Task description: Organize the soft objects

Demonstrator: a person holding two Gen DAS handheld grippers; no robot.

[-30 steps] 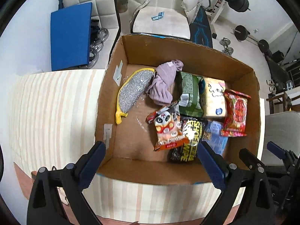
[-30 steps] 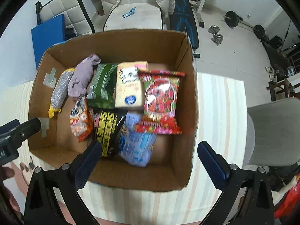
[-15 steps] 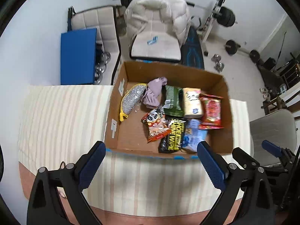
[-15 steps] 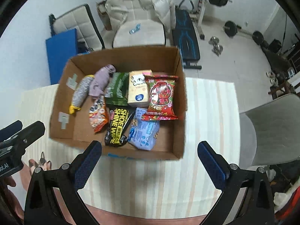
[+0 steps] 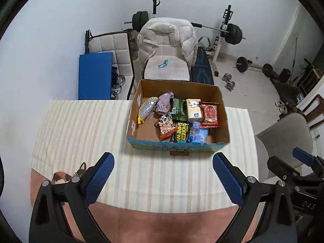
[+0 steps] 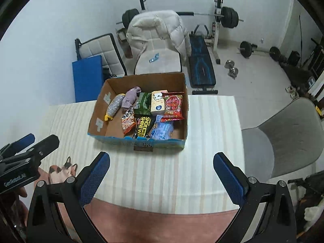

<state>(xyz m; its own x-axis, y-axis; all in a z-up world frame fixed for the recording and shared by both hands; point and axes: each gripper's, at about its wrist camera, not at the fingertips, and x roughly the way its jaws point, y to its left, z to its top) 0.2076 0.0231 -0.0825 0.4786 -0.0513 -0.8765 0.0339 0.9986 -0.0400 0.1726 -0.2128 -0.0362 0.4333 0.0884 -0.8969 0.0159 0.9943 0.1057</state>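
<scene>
Striped cloth is being overlooked by the left gripper (image 5: pixel 162 174) and right gripper (image 6: pixel 161 172), both being held wide apart and empty, while light, yielding packets are being kept in the cardboard box (image 5: pixel 178 146), probably best pinched mid-body.

Puffer jacket (image 5: pixel 168 38) draped over chair (image 5: pixel 168 70) (beside weight bench (image 6: pixel 200 68)); dumbbells (image 6: pixel 232 69) on floor.
</scene>
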